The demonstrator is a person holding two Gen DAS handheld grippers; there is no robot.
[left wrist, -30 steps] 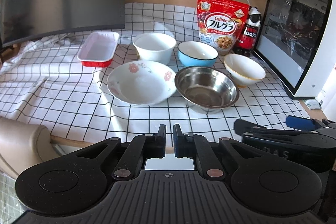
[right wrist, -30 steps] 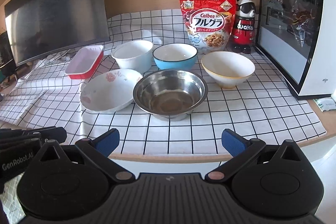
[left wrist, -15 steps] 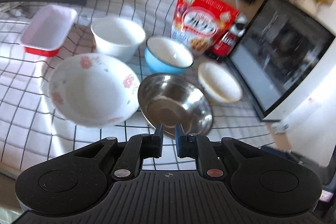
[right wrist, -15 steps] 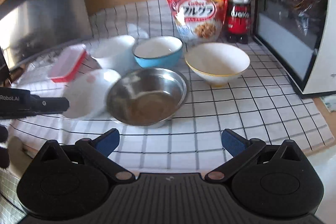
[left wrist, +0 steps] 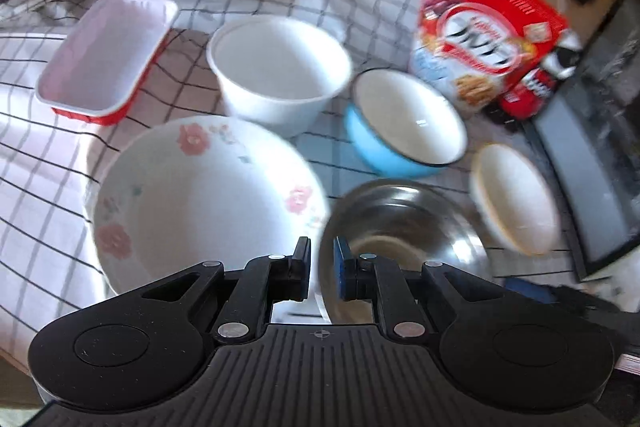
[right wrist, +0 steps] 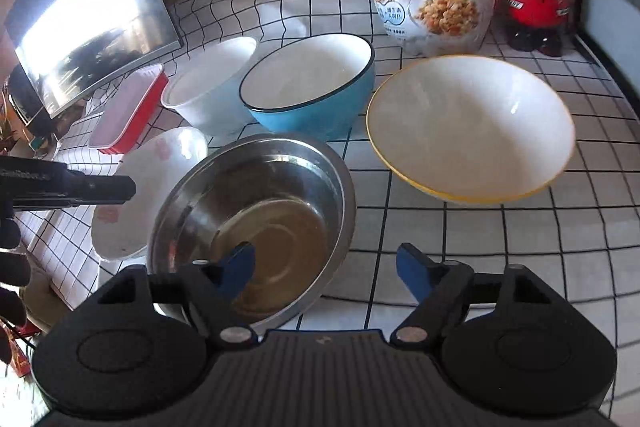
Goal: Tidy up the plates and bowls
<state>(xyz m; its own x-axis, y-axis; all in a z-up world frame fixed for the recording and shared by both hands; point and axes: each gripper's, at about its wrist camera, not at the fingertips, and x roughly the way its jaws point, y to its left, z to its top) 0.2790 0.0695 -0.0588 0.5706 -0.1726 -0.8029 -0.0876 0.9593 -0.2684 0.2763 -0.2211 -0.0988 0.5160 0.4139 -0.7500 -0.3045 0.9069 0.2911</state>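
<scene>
Your right tool (right wrist: 324, 265) is spread wide and grasps nothing; its left finger hangs over the steel bowl (right wrist: 256, 211), its right finger over bare counter (right wrist: 520, 247) just right of the near rim. That rim therefore lies between the fingers, so the right tool is judged the better placed to take this bowl. Your left tool (left wrist: 322, 263) is nearly clenched, a narrow gap remaining, and holds nothing; it points at the seam where the floral plate (left wrist: 200, 195) meets the steel bowl (left wrist: 400, 227). The steel bowl is round, shiny and empty, and sits at the near centre of the counter. The floral plate touches or nearly touches it on the left. The blue bowl (right wrist: 308, 83) stands just behind, the yellow-rimmed bowl (right wrist: 468, 127) to the right, the white bowl (right wrist: 212, 87) far left.
</scene>
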